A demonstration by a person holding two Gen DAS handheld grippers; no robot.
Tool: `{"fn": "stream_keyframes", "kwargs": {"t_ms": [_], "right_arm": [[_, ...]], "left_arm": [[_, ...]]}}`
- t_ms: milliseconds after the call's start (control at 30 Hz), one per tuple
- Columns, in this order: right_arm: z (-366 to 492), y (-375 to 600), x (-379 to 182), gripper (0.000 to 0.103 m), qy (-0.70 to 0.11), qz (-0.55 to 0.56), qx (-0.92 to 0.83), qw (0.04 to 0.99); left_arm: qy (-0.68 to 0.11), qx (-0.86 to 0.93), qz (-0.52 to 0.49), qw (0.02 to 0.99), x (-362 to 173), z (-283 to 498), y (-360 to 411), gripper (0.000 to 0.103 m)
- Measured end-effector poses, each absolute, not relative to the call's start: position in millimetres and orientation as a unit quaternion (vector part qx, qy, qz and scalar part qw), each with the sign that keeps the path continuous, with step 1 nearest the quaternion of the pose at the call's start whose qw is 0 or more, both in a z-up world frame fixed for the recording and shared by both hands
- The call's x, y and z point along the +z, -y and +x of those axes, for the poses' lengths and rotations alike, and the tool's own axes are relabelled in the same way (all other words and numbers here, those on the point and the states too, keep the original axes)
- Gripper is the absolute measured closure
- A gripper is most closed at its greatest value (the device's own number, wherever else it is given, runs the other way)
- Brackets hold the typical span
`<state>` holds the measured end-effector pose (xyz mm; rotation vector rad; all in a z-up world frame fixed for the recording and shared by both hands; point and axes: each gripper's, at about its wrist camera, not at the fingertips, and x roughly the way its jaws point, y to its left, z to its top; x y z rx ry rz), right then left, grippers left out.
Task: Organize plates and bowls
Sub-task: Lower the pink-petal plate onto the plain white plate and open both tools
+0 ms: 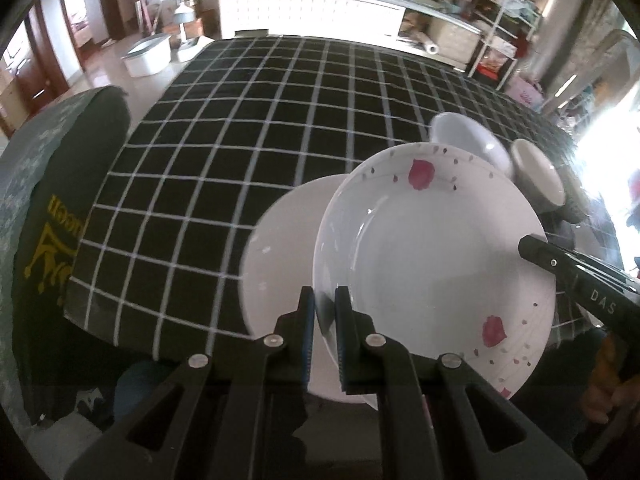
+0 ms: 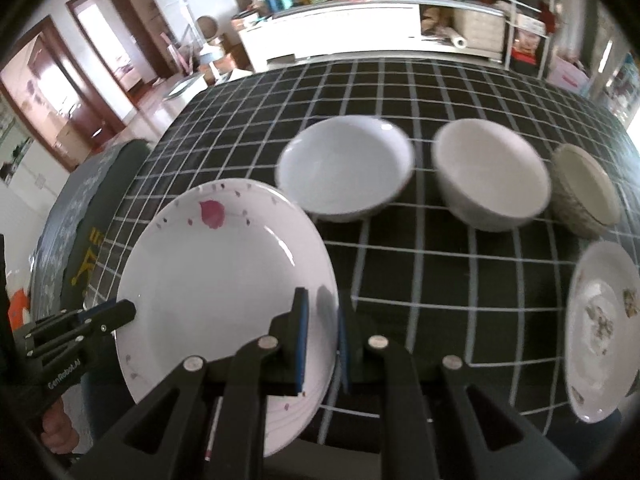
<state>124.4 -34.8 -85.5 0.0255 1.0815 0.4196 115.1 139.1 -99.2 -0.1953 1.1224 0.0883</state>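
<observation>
Both grippers hold a white plate with pink petals (image 1: 432, 256) (image 2: 216, 280) by opposite rims, tilted a little above the black grid tablecloth (image 1: 240, 128). My left gripper (image 1: 324, 296) is shut on its near-left rim; from the right wrist it shows at the plate's left edge (image 2: 128, 311). My right gripper (image 2: 322, 304) is shut on the right rim, and its tip (image 1: 525, 247) shows from the left wrist. A plain white plate (image 1: 276, 256) lies on the cloth, partly under the held one.
Behind the held plate stand a pale blue-white bowl (image 2: 344, 168), a white bowl (image 2: 492, 176) and a patterned bowl (image 2: 584, 192). A flowered plate (image 2: 600, 332) lies at the right. A green-covered chair back (image 1: 60, 208) stands at the table's left edge.
</observation>
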Motion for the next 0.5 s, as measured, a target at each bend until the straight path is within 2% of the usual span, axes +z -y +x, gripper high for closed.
{"fn": "stream_keyframes", "kwargs": {"t_ms": [500], "right_arm": [[127,-14,-107,0.086,-0.531,-0.042,0.207,0.821]], "left_arm": [[-0.544,0.071,-0.110,0.829,-124,115,-175,0.095]]}}
